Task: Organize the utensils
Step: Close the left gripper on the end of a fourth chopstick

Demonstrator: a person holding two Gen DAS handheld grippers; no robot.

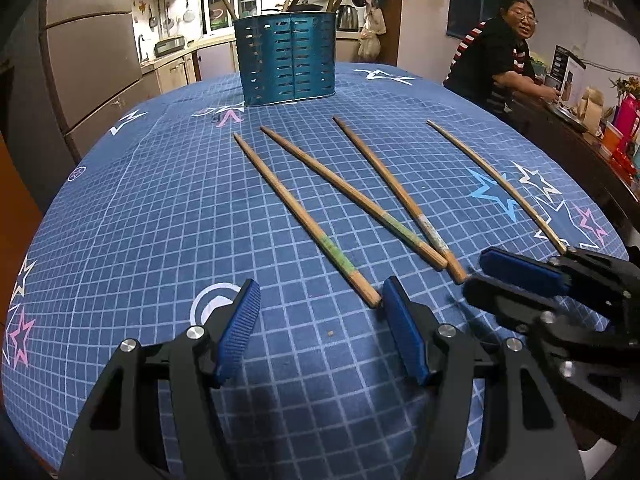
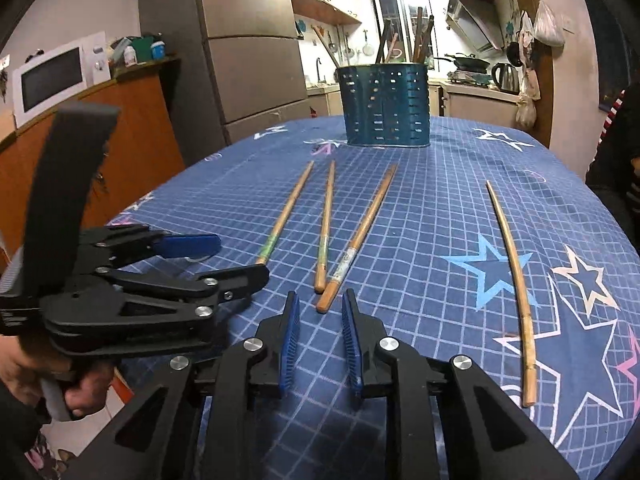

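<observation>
On the table, just ahead of both grippers: four worn wooden chopsticks lie loose on the blue grid-patterned tablecloth [image 1: 160, 200], spread like a fan.

Right gripper [image 2: 318, 344]: jaws narrow, nothing between the blue pads; it hovers low over the cloth.

Nearest stick to the right gripper: the wooden chopstick with the pale paper band [image 2: 356, 240]; its thick butt end lies just beyond the fingertips, almost on the gripper's midline, a shade to its right.

Long axis: that stick runs away from the gripper towards the far end of the table, nearly in line with the fingers, so the jaws would straddle it across its width.

Left gripper [image 1: 320, 332]: jaws fairly wide, empty.

Nearest stick to the left gripper: the green-banded wooden chopstick [image 1: 304, 220], butt end just beside its right pad, shaft slanting away to the left.

Lone stick: the thin curved bamboo chopstick [image 2: 516, 280] lies well apart, to the right of the right gripper.

Destination: the perforated teal metal utensil holder [image 2: 384, 104] stands straight ahead beyond the stick tips, already holding several utensils.

Judgement: each hand seems set for its own near stick.
</observation>
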